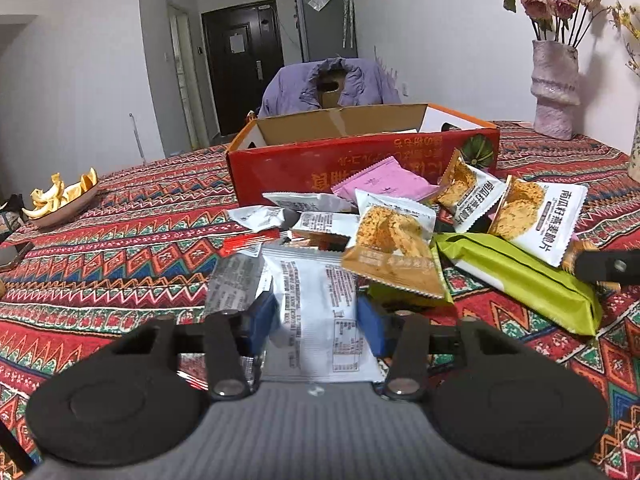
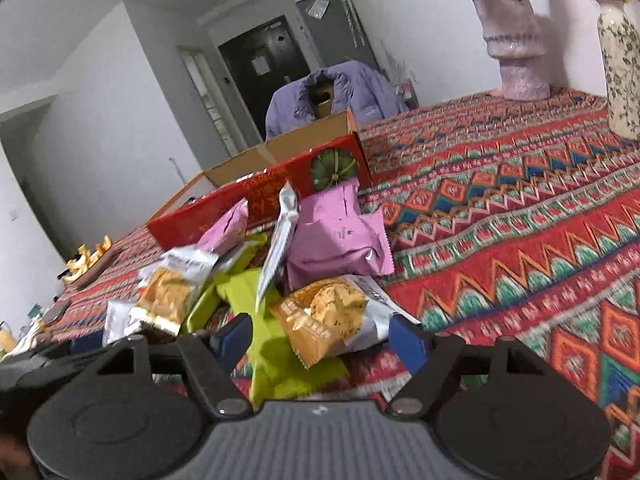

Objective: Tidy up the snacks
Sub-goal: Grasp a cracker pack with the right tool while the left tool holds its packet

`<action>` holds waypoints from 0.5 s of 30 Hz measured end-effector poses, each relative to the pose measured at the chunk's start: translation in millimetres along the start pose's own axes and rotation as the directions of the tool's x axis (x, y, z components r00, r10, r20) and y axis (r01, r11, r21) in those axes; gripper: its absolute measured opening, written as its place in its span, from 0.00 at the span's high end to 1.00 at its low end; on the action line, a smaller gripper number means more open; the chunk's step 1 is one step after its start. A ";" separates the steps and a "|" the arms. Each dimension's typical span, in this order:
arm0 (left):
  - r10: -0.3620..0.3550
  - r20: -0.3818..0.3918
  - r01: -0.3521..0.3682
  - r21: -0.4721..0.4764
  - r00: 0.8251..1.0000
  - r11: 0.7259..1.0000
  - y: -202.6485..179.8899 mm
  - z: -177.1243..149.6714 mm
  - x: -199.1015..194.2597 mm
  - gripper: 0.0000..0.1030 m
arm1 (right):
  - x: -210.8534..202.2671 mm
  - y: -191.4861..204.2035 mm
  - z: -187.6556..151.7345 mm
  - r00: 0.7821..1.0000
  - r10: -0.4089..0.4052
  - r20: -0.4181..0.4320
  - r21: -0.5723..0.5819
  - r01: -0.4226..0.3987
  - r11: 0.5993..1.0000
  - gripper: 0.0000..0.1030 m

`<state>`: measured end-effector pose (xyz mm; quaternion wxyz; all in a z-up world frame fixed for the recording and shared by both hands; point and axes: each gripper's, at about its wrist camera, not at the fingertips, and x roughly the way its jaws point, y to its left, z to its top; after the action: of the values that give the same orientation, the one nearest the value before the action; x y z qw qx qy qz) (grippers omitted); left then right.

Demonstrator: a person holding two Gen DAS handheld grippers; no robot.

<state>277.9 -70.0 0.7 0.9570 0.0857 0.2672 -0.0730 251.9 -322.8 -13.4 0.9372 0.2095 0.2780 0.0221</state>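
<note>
In the left wrist view my left gripper (image 1: 318, 320) is shut on a white snack packet (image 1: 316, 300) with printed text, its blue pads pressing both sides. Behind it lies a pile of packets: an orange cracker packet (image 1: 392, 240), a pink one (image 1: 384, 182) and a long green pack (image 1: 512, 272). An open red cardboard box (image 1: 280, 168) stands beyond the pile. In the right wrist view my right gripper (image 2: 322, 338) is open around an orange-and-white cracker packet (image 2: 332, 320) that rests on the green pack (image 2: 280, 344). Its left pad stands apart from the packet. The red box (image 2: 256, 200) shows behind.
The table wears a red patterned cloth (image 2: 520, 240). A plate of orange peels (image 1: 60, 204) sits far left, with a phone (image 1: 12, 254) nearby. A lilac vase (image 1: 554, 88) and a flowered vase (image 2: 622, 68) stand at the right. A chair with a purple jacket (image 1: 332, 88) is behind the box.
</note>
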 end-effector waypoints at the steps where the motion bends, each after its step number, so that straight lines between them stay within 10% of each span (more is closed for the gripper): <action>1: 0.000 0.004 0.000 -0.005 1.000 1.000 1.0 -0.2 -1.4 0.58 | 4.2 1.5 3.0 1.000 -0.018 -0.003 0.000 0.018 1.000 0.27; 15: -0.093 0.040 0.096 -0.101 0.995 0.990 31.9 19.2 -30.9 0.61 | 25.0 -5.1 31.2 0.991 -0.130 -0.029 -0.020 0.129 0.991 0.20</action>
<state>267.3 -39.9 37.0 0.9602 0.0223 0.2576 -0.1059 289.1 -335.4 -4.6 0.9342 0.1821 0.3051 -0.0329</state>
